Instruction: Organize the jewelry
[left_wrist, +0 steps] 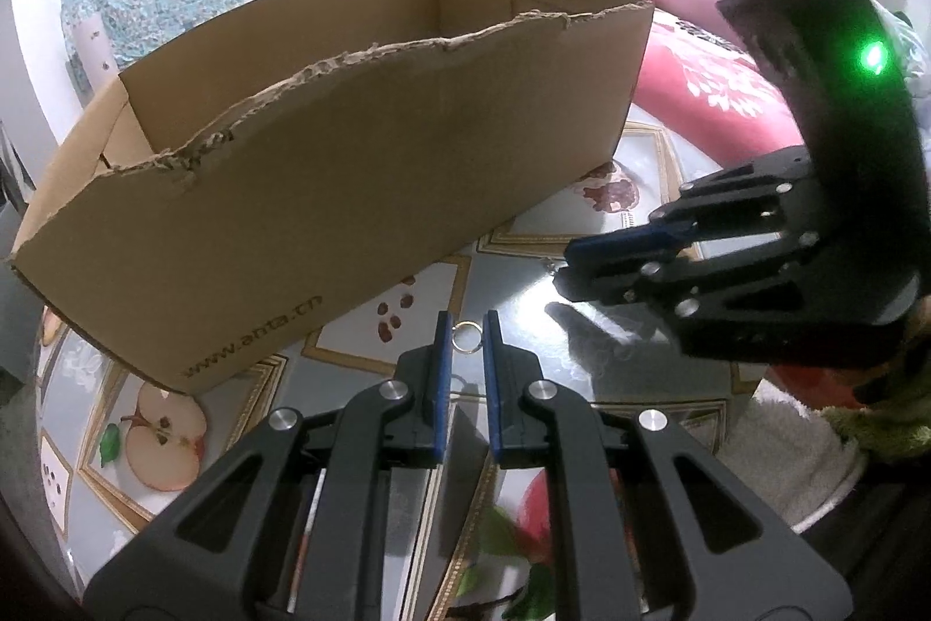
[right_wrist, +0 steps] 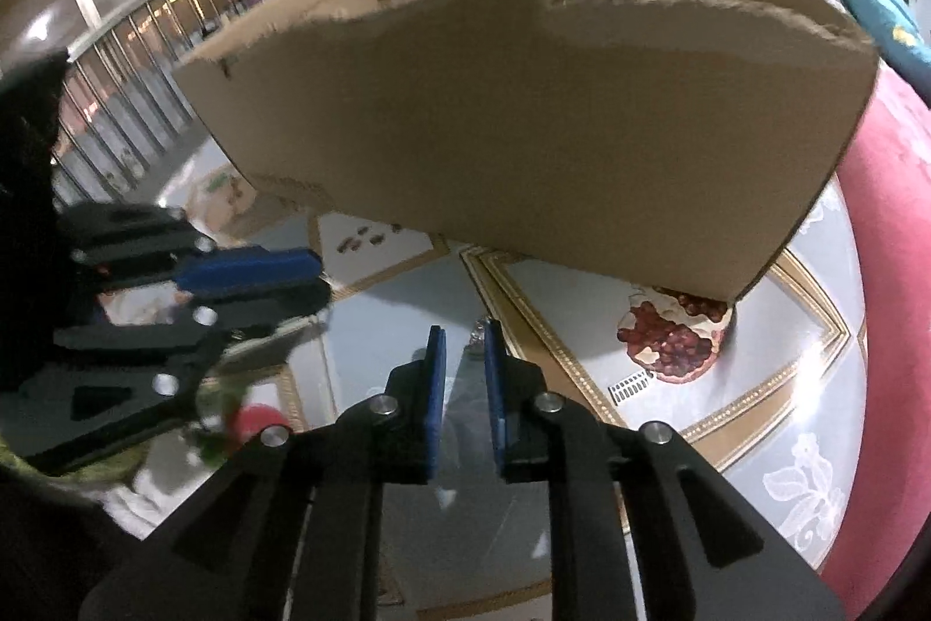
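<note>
**Ring pickup beside the cardboard box: two grippers, two small pieces**

While both grippers pointed down at the patterned surface [left_wrist: 523,283] in front of the cardboard box [left_wrist: 326,190], neither was carrying anything. The left gripper [left_wrist: 465,324] had its fingers nearly clenched, with a gold ring [left_wrist: 466,334] lying flat on the surface between the tips; whether the pads pressed it could not be told, and it looked unlifted. The right gripper [right_wrist: 464,337] showed a narrow gap, with a small silvery piece [right_wrist: 478,330] at its tips, too blurred to identify and apparently not clamped.

Judgement on the step in hand: pinch the ring squarely across its band, tips low against the glossy surface so it cannot skid away, then lift straight up before carrying it over the box's torn front wall. A thin flat ring is likely to slip, so a slow closing would be wise.

Count: one box, one gold ring, one silvery piece, two grippers. The box interior was not visible.
</note>
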A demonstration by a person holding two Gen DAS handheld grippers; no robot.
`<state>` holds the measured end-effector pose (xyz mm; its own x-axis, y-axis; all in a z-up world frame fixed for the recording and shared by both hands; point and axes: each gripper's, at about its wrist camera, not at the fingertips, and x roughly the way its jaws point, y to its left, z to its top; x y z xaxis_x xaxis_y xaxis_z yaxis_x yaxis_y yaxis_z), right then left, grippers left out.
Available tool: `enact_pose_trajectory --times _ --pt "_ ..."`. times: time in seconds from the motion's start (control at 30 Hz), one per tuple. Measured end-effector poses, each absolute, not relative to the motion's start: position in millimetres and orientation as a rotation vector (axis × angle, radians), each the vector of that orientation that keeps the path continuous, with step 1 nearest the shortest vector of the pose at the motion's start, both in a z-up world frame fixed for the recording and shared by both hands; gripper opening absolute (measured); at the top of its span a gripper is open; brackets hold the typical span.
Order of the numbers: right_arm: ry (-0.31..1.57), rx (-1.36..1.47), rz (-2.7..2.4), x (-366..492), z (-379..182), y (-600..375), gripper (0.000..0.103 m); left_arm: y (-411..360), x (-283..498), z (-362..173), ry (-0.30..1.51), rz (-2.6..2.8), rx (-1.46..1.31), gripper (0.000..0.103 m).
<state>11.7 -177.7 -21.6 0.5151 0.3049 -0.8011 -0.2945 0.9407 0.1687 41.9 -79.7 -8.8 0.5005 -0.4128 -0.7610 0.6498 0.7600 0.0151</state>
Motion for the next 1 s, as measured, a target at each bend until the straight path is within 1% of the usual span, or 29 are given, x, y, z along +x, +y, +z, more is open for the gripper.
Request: enact_pose_trajectory --times 0.13,0.2,0.3,0.5,0.73,0.9,1.0 --pt "0.954 -0.009 0.354 18 -23 -172 0.013 -78 44 -9 0.824 -0.649 0.316 0.009" --pt "0.952 -0.013 0.345 20 -23 -174 0.005 -77 44 -9 0.823 -0.647 0.314 0.009" --pt "0.962 0.067 0.361 24 -23 -184 0.002 -75 45 -9 0.824 -0.645 0.309 0.009" --pt "0.92 0.211 0.377 23 -9 -206 0.001 -74 45 -9 0.821 -0.644 0.305 0.009" --pt "0.866 0.247 0.38 17 14 -215 0.001 -72 44 -9 0.816 -0.643 0.303 0.009" --pt "0.928 0.188 0.386 12 11 -208 0.001 -72 42 -8 0.813 -0.642 0.301 0.009" --pt "0.977 0.108 0.385 7 0 -192 0.001 -72 42 -8 0.814 -0.643 0.301 0.009"
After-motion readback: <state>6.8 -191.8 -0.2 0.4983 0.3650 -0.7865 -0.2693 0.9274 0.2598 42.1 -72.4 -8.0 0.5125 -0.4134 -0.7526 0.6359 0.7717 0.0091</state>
